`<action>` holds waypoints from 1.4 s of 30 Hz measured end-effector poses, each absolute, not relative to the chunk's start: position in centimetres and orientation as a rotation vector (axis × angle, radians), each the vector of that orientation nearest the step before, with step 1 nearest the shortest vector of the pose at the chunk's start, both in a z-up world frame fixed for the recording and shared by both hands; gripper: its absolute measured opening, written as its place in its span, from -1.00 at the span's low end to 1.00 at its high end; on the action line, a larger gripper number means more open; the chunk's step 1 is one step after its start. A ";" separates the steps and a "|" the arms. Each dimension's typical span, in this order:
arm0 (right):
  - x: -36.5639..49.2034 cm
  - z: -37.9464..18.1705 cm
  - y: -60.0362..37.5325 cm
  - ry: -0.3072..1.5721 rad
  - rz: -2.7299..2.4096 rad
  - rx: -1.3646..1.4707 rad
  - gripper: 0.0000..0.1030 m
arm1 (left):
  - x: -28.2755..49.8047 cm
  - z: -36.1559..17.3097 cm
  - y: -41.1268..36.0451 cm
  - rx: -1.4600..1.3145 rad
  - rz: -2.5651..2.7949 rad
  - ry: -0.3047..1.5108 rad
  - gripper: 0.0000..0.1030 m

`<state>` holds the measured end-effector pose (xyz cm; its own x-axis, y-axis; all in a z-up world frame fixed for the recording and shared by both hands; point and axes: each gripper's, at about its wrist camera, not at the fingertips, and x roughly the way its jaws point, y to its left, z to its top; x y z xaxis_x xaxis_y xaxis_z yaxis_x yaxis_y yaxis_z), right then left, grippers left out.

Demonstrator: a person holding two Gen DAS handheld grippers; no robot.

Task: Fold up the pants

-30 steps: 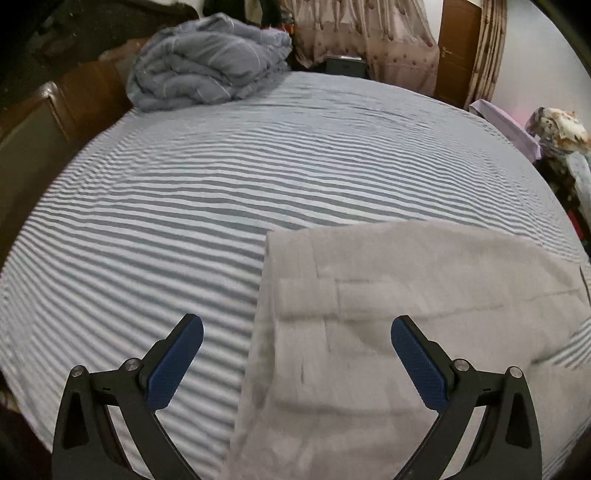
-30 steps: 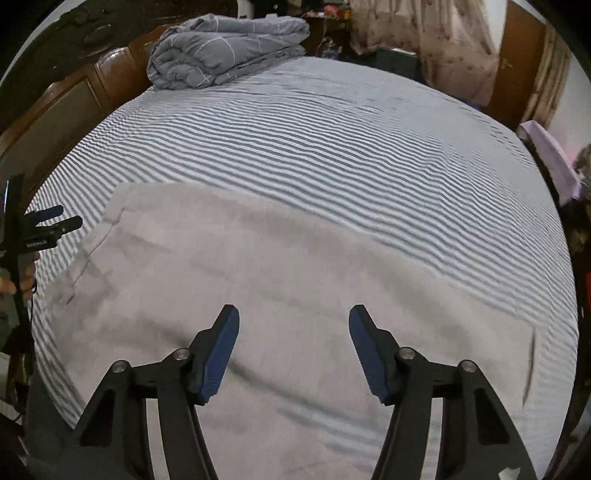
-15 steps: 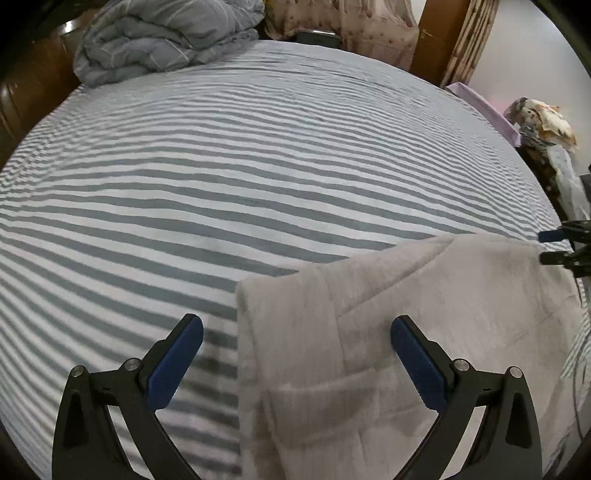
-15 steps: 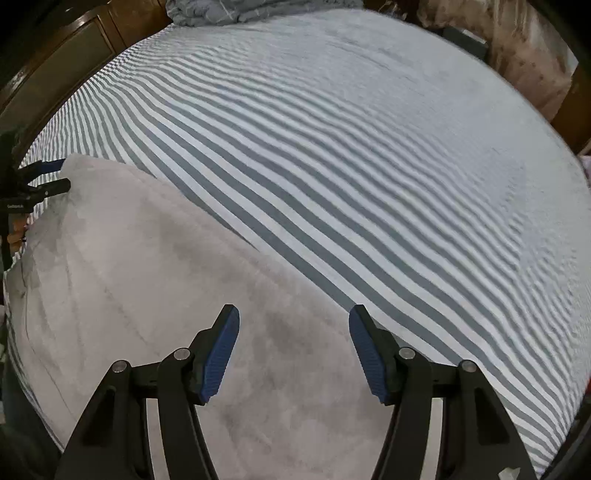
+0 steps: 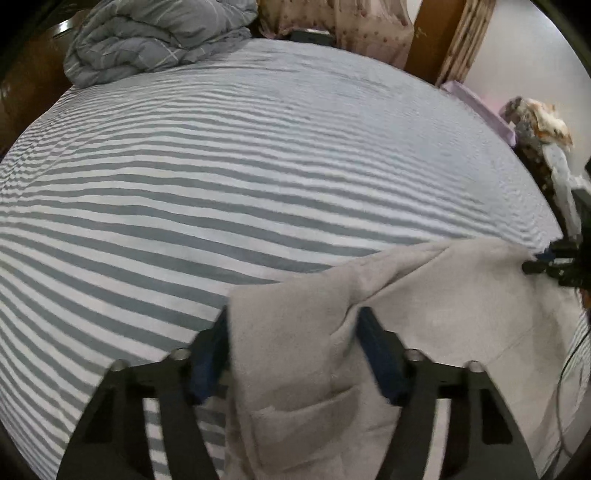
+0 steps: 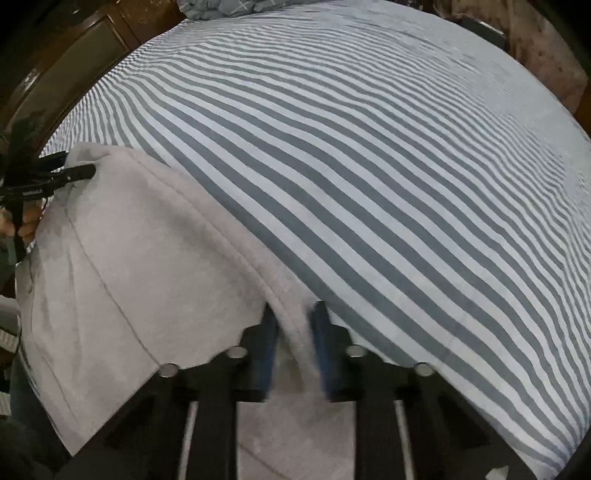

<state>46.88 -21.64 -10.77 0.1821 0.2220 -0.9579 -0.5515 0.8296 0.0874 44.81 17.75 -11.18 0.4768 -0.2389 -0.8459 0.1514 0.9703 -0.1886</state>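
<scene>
Light grey pants [image 5: 436,314] lie on the near part of a bed with a blue and white striped sheet [image 5: 258,166]. My left gripper [image 5: 293,349] has its blue pads around the pants' top corner, which bunches up between the jaws. My right gripper [image 6: 293,345] has closed tight on the far edge of the pants [image 6: 140,258], fabric pinched between its pads. The right gripper shows at the right edge of the left wrist view [image 5: 550,260], at the fabric edge. The left gripper shows at the left of the right wrist view [image 6: 62,173].
A folded grey-blue quilt [image 5: 155,33] sits at the far left of the bed. A wooden headboard [image 6: 74,77] runs along the left. Curtains [image 5: 332,26], a wooden door frame [image 5: 450,40] and a cluttered side stand [image 5: 539,129] lie beyond the bed.
Both grippers have gone from wide open to closed on the pants' far edge. The edge is now lifted and bunched, and both cameras sit lower and closer to the fabric.
</scene>
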 end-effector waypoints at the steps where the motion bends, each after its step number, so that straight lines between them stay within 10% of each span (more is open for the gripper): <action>1: 46.3 -10.3 -21.5 1.254 0.538 -0.338 -0.84 | 44.5 -10.9 17.7 -0.097 -0.232 1.035 0.12; 21: 49.1 -10.2 -16.1 1.131 0.357 -0.419 -0.86 | 42.3 -9.8 22.6 -0.278 -0.115 0.918 -0.11; 30: 51.4 -9.6 -18.2 1.231 0.477 -0.357 -0.18 | 44.4 -11.8 22.9 -0.264 -0.165 1.027 0.07; 42: 51.8 -10.9 -19.4 1.281 0.553 -0.395 -0.48 | 46.9 -12.6 23.3 -0.255 -0.269 1.053 0.32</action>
